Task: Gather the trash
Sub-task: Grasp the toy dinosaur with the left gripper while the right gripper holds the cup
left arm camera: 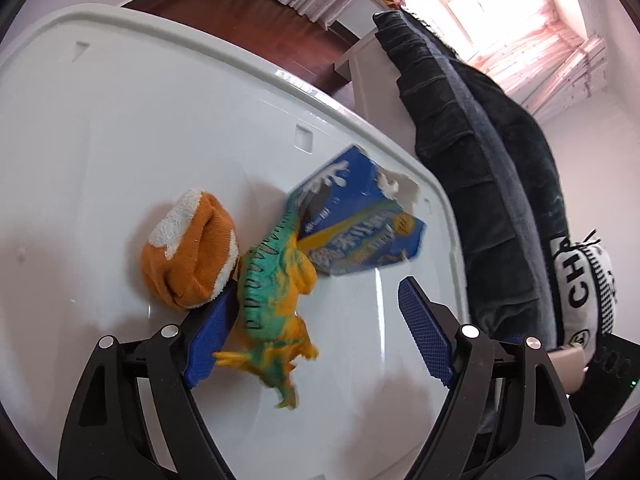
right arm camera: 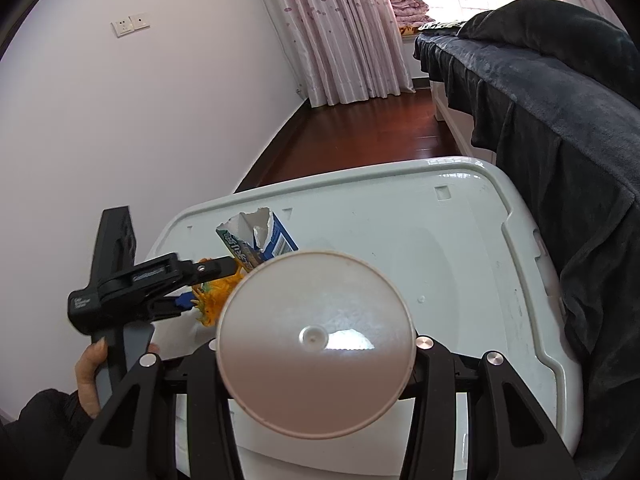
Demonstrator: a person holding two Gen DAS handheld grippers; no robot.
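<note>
Left tongs [left arm camera: 320, 322] tilted down, gaping over toy dinosaur [left arm camera: 276, 280].

The right gripper [right arm camera: 316, 364] is gripping a round white cup [right arm camera: 315, 344], its base filling the view. Beyond it, the left gripper [right arm camera: 208, 280] is reaching toward a toy dinosaur [right arm camera: 214, 300] and torn blue carton [right arm camera: 256, 236] lying on the white bin lid [right arm camera: 460, 248].

On the white surface [left arm camera: 120, 140], one toy dinosaur [left arm camera: 276, 280], one torn blue carton [left arm camera: 360, 224] and one orange knitted item [left arm camera: 192, 252] are counted. One round white cup [right arm camera: 316, 344] and two hand-held grippers are seen.
</note>
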